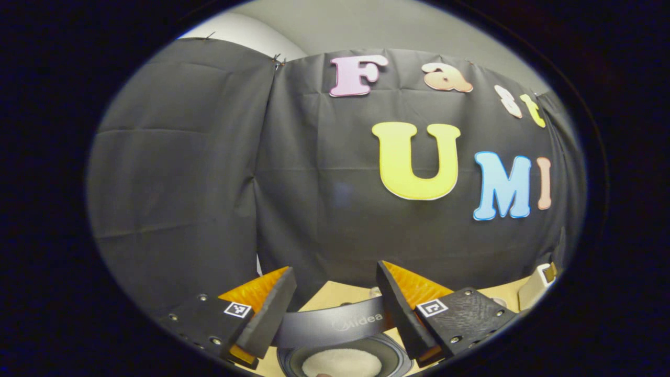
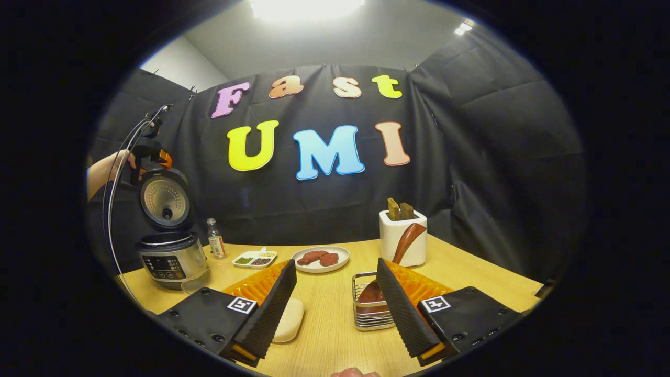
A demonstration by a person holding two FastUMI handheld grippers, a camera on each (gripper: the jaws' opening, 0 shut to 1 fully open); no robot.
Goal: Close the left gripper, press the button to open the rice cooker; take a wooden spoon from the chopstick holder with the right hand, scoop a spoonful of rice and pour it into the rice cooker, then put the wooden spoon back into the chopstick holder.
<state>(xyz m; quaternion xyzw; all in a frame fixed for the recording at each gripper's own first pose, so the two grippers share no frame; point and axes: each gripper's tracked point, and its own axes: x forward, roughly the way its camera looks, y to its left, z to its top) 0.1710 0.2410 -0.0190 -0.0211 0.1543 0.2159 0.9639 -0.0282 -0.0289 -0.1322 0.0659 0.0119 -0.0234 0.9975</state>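
A: Item: spoon (image 2: 403, 246). Location?

B: Bowl down in wire holder (image 2: 372, 319), handle leaning up and back out of holder. Untouched by either gripper.

A: Right gripper (image 2: 336, 266)?

B: Jaws spread, empty. Just short of holder, holder ahead of right finger.

A: Around holder?

B: White block (image 2: 413, 251) just behind holder. Plate (image 2: 320, 259) behind and left of holder. Small tray (image 2: 255, 258) further left. Cooker (image 2: 170, 256) far left of holder, well apart, lid (image 2: 165, 199) up. Pale lump (image 2: 288, 319) left of holder, near left finger; identity unclear.

A: Left gripper (image 1: 335, 272)?

B: Jaws spread, empty. Above raised lid. Pot (image 1: 343, 361) below, white grains inside.

A: Hazards, as judged?

B: 1. Light wire holder: off-centre pinch on slanted handle likely to tip or drag it.
2. Spoon bowl snagging on wires on lift-out; possible jolt.
3. Long carry from holder to cooker over plate and tray: any tilt, spilled rice.
4. Left gripper and cable close to lid: a bump, lid down mid-pour.
5. Rice supply not identified; wrong scoop target possible.
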